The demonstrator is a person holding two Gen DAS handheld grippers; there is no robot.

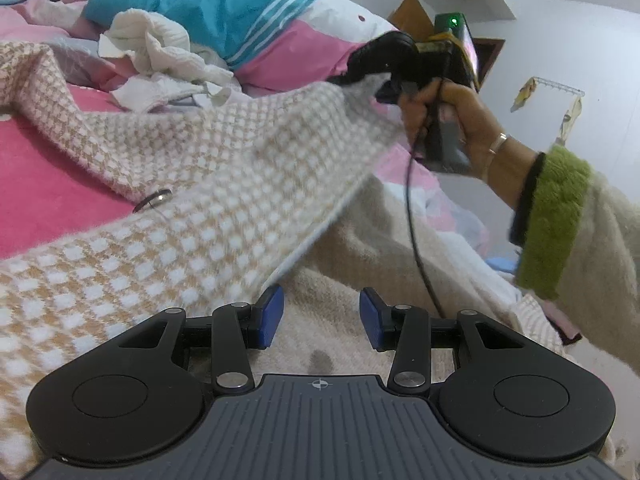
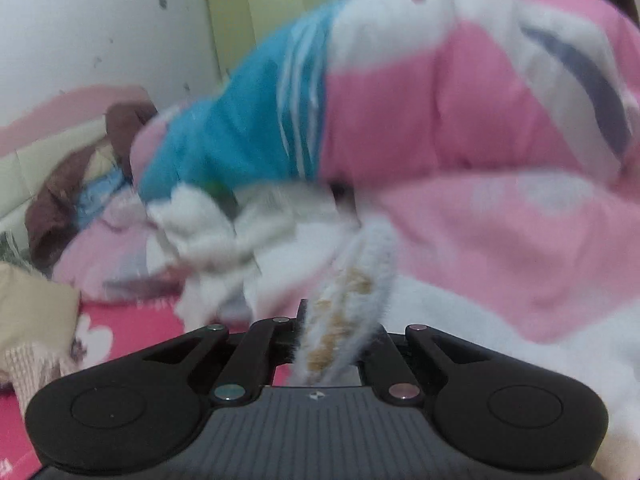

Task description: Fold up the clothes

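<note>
We are holding our left gripper point(image 1: 322, 316) low over a cream fleece point(image 1: 352, 240) on the bed, its blue pads point(image 1: 270, 314) standing wide apart with nothing between them. Just to its left, the checked knit point(image 1: 192, 200), tan with white squares, is draping down across the pink sheet point(image 1: 48, 176) and rising to the upper right. There our right gripper point(image 1: 368, 70) is pinching its top edge, gripped in our hand point(image 1: 448, 120), which is coming out of a cream sleeve point(image 1: 600, 240) with a green cuff point(image 1: 554, 220). A metal ring point(image 1: 154, 199) is lying on the knit near the sheet.

From the right wrist view, our right gripper point(image 2: 338, 344) is closed on a fold of the knit point(image 2: 344, 304), which is standing up between the fingers; this view is blurred. Beyond it, a pink, white and blue quilt point(image 2: 420, 120) is lying heaped on the bed, with crumpled white cloth point(image 2: 208, 232) in front of it. In the left wrist view, the same white cloth point(image 1: 160, 52) is sitting just behind the knit.
</note>
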